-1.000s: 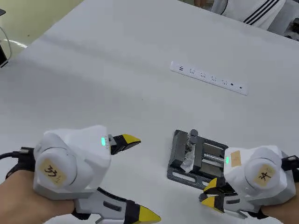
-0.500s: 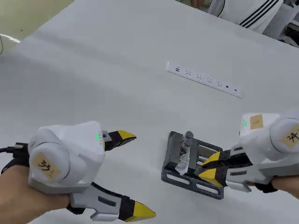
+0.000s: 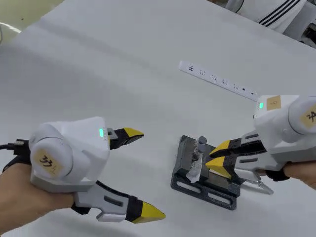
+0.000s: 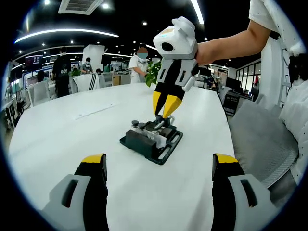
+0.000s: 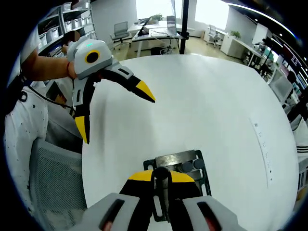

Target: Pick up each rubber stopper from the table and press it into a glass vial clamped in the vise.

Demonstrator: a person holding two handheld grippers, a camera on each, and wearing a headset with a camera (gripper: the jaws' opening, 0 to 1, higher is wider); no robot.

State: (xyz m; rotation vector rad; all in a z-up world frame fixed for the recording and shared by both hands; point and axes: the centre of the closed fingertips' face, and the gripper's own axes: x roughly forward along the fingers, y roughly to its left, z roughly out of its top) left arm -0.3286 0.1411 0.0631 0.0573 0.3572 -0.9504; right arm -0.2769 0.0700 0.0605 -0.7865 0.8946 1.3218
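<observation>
Two hand-held grippers hover over the white bench [image 3: 123, 74]. The left hand-held gripper [image 3: 142, 173] has its yellow-tipped jaws spread wide and holds nothing, well to the left of the vise [image 3: 196, 187]. The right hand-held gripper [image 3: 217, 156] sits over the vise's right side, its jaws drawn to a narrow gap. In the right gripper view a dark rod lies in line with that gap, and I cannot tell whether the jaws clamp it. At the vise's far end a dark rubber stopper [image 3: 202, 140] caps an upright glass vial [image 3: 200, 150]. A white power strip [image 3: 217, 81] lies farther back on the bench.
</observation>
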